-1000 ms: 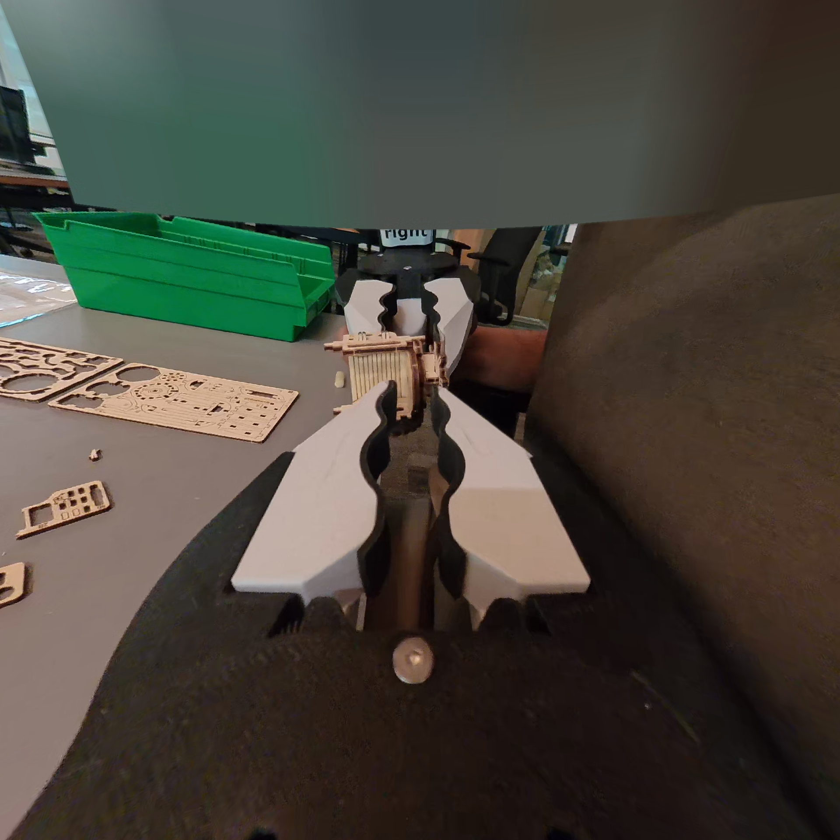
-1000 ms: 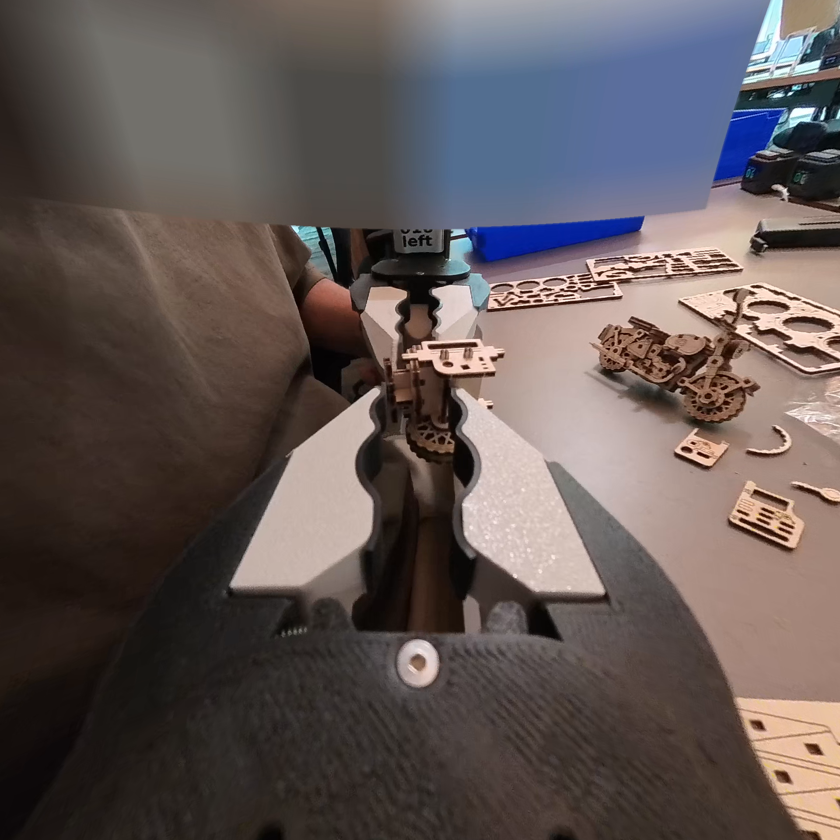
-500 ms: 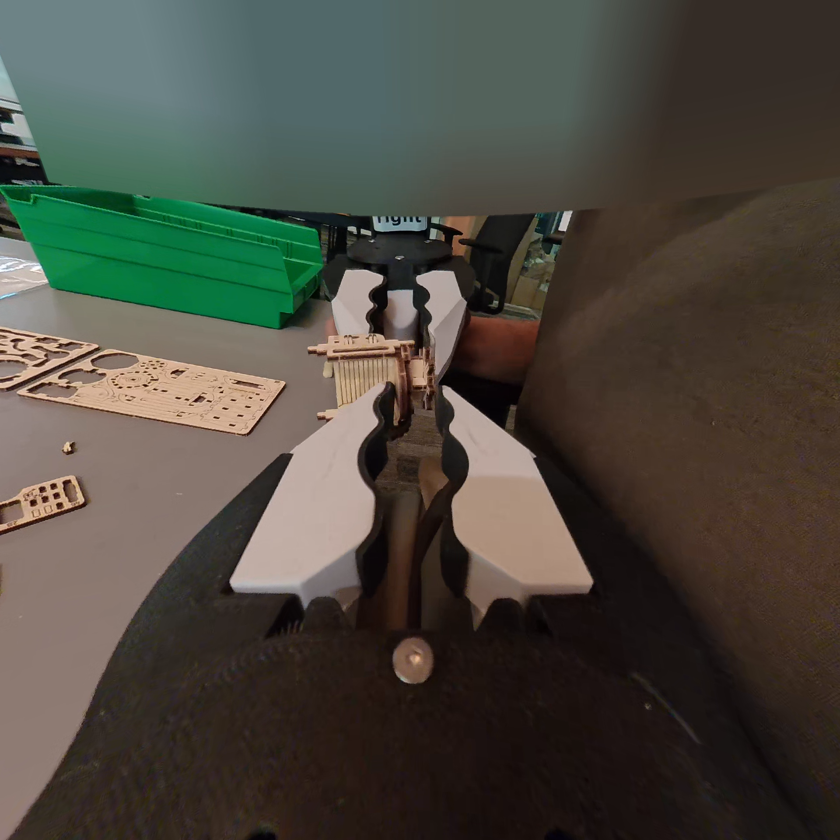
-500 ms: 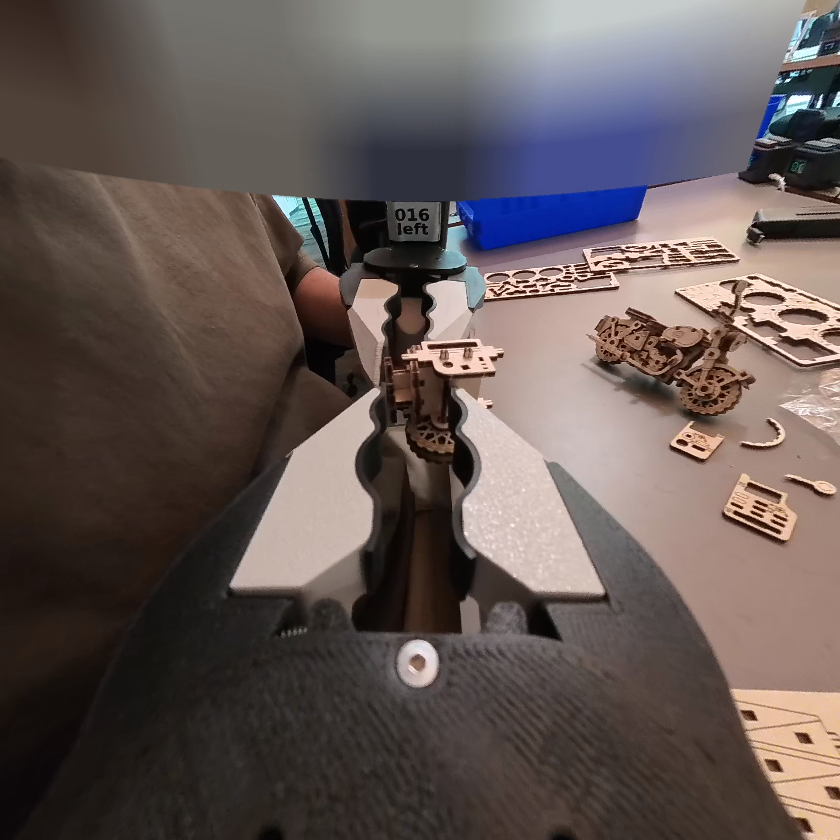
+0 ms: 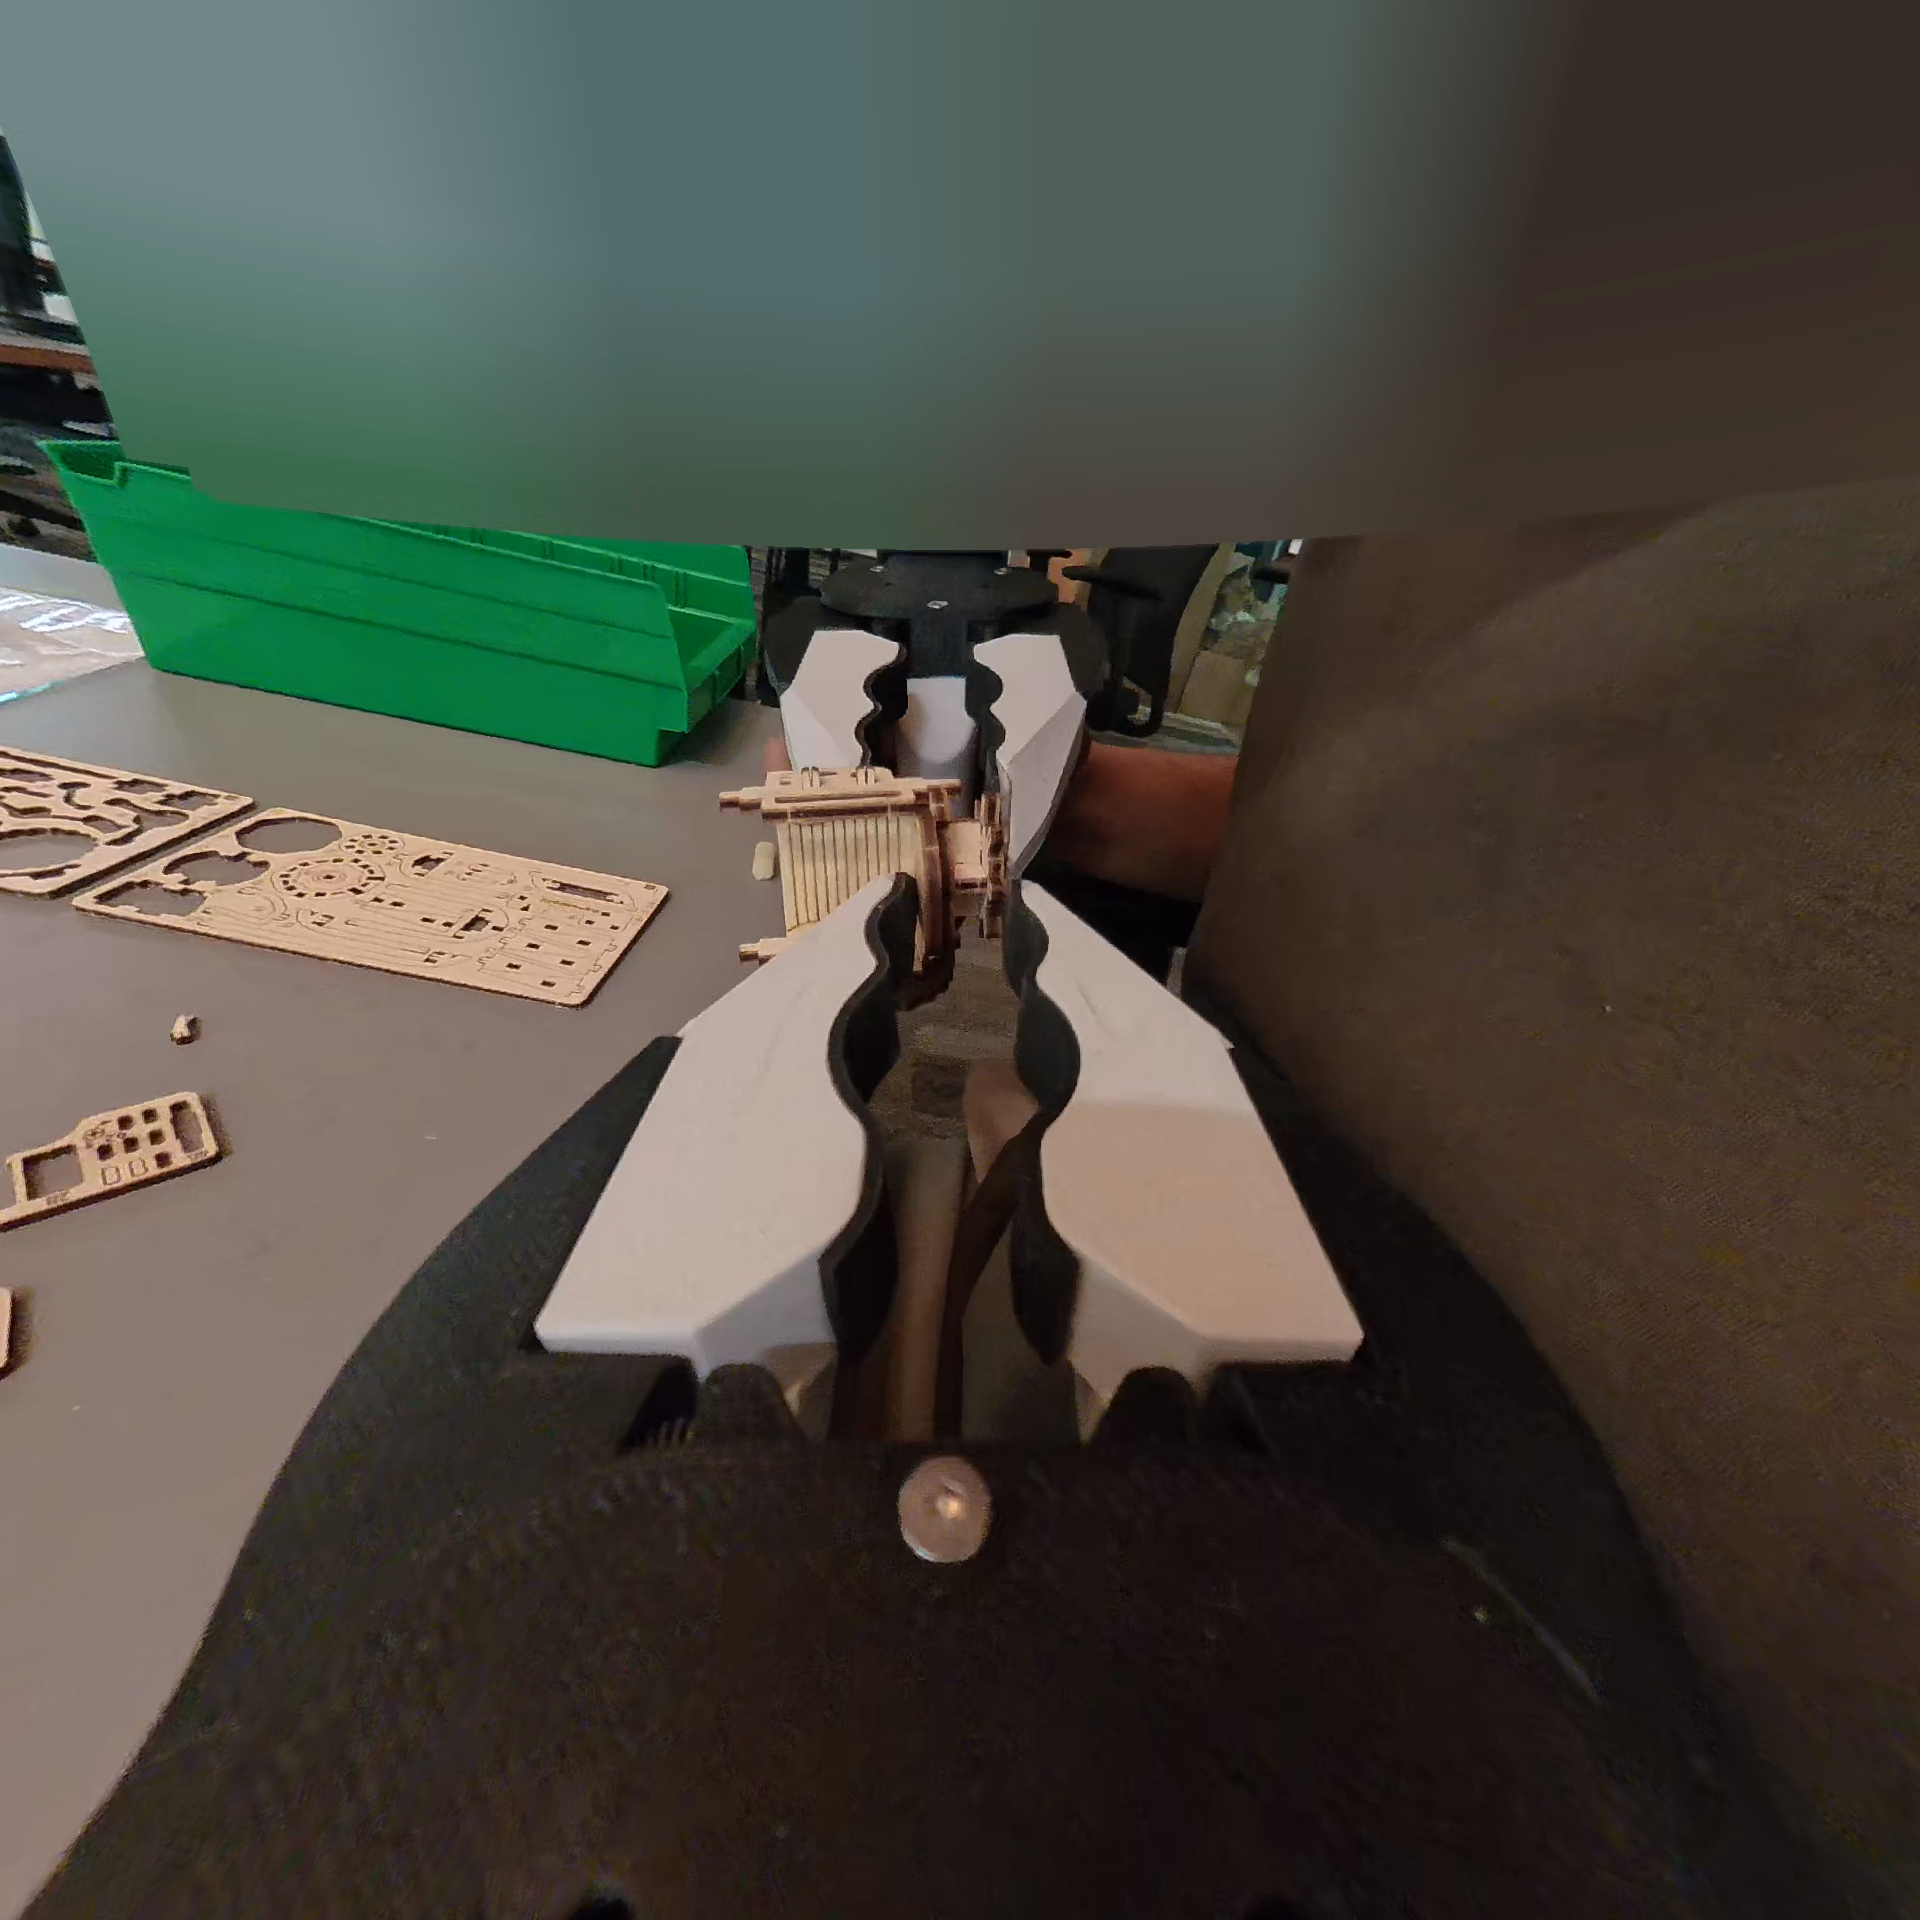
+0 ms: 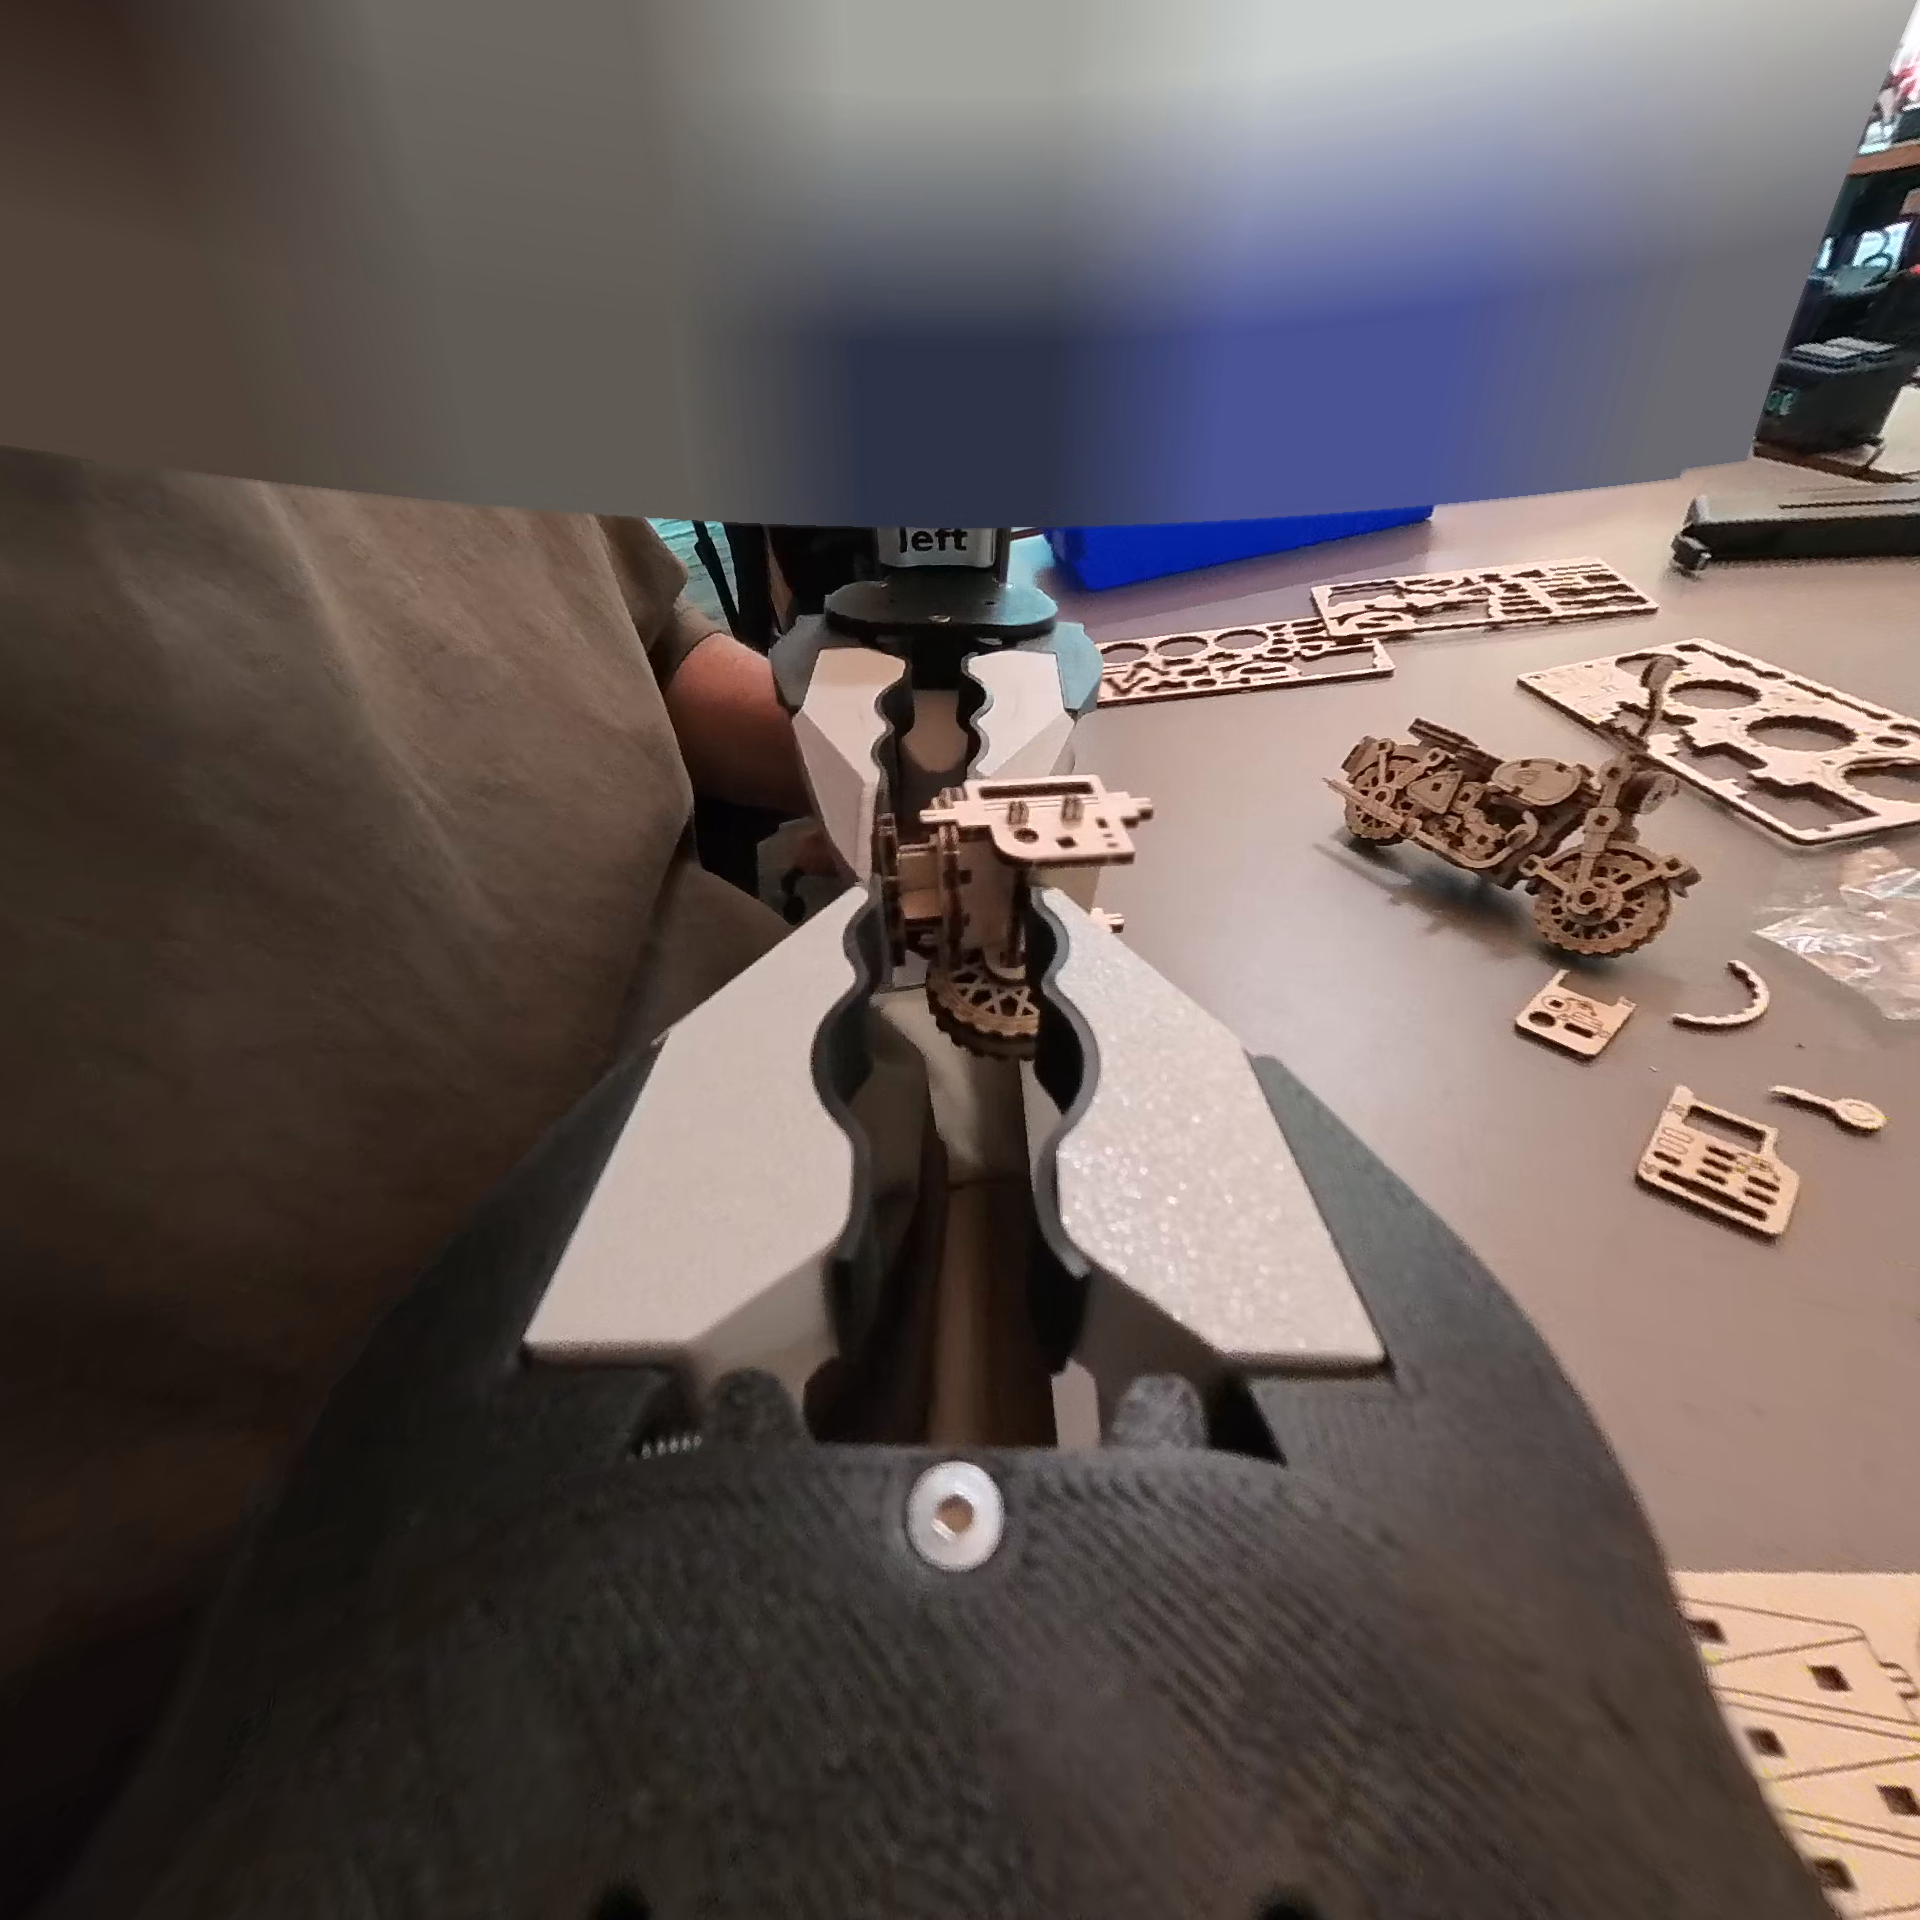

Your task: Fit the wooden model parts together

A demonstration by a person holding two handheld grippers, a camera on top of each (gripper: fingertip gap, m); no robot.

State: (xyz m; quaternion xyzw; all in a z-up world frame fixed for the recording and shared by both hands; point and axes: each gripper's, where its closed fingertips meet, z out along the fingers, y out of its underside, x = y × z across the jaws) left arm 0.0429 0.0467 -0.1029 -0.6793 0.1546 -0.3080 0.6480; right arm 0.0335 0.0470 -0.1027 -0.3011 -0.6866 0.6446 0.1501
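The left gripper (image 5: 951, 914) and right gripper (image 6: 951, 935) are facing each other tip to tip, both clamping their fingers on one wooden model sub-assembly (image 6: 987, 883) raised above the grey table (image 6: 1299, 1039). A finished wooden motorcycle (image 6: 1507, 831) is standing on the table, well apart from the sub-assembly.

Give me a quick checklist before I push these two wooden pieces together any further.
1. Left gripper shut on the wooden subassembly: ok.
2. Right gripper shut on it too: ok.
3. Grippers face each other tip to tip: ok.
4. Joint fully seated: cannot tell, fingers hide it.
5. Piece held above the table, free of the cut-out sheet: ok.
6. Finished motorcycle model away from the grippers: ok.
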